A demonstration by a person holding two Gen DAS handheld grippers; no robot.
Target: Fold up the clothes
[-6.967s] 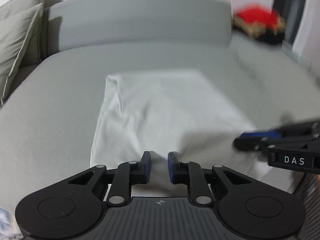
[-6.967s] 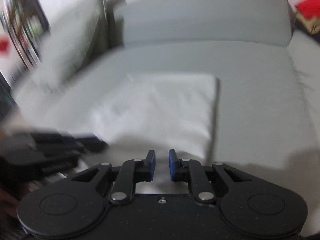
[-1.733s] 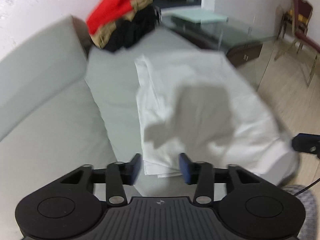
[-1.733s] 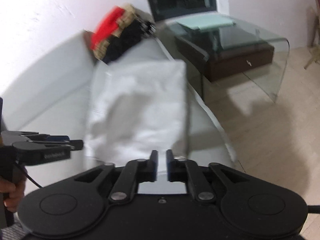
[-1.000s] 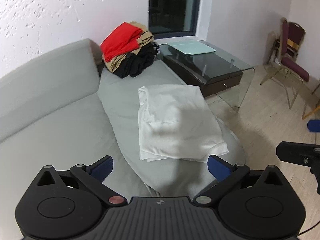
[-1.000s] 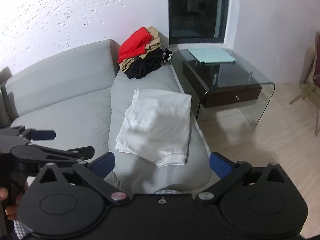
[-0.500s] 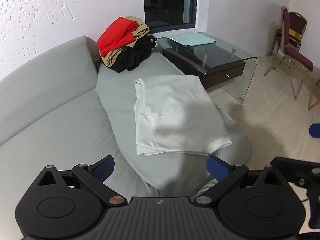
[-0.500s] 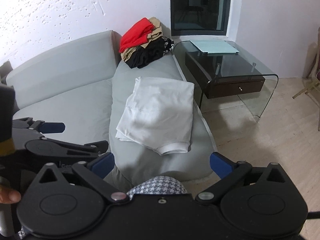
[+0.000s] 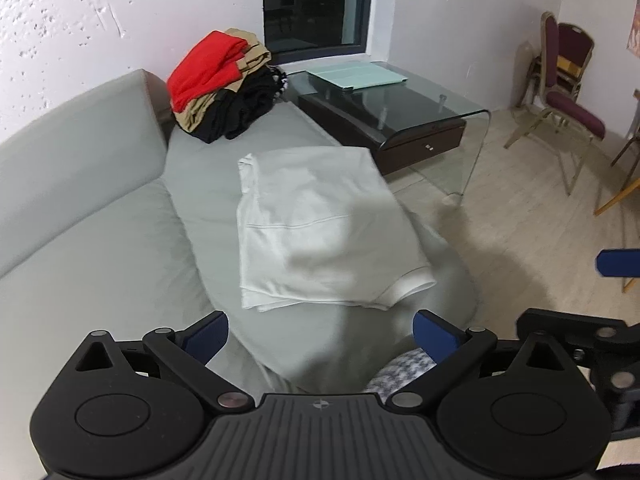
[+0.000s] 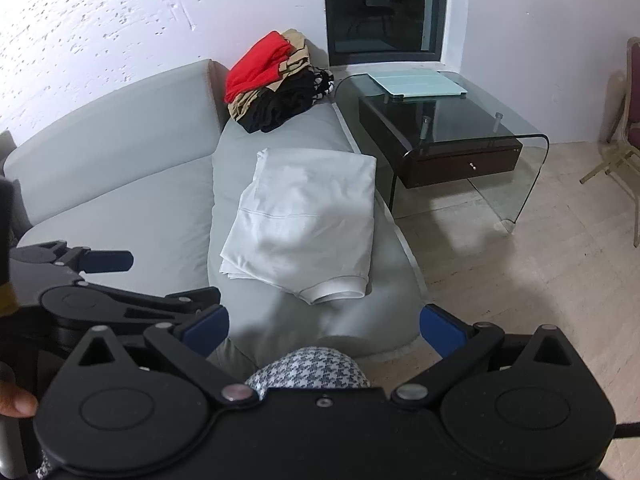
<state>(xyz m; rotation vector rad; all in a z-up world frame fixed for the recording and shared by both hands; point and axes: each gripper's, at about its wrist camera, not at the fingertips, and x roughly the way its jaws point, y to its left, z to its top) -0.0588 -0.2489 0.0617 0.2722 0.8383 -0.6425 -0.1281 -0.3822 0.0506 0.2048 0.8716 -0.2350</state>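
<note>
While both claws hang well back from the grey sofa [image 9: 100, 216], much of the near scene is blocked by their black bodies. The left claw [image 9: 320, 334] is spread wide with nothing between its blue pads, and the right claw [image 10: 324, 330] is likewise spread wide and empty. In the right wrist view the left claw's housing covers the sofa's near left part, and a fingertip of the person's hand [image 10: 14, 402] peeks in at the frame edge; the rest of the hand is cut off. A patch of houndstooth fabric [image 10: 308, 370] shows just in front of the sofa's near end, mostly hidden behind the claw body.

The folded white garment [image 9: 320, 228] lies flat on the sofa's chaise section, one ribbed cuff or hem sticking out at its near right corner. Its right edge runs close to the sofa's edge. Bare cushion lies open to its left and between it and the pile of red, tan and black clothes [image 9: 224, 84] at the sofa's far end. Right of the sofa stands a glass counter [image 10: 460, 128], with bare floor [image 10: 520, 280] beyond.
</note>
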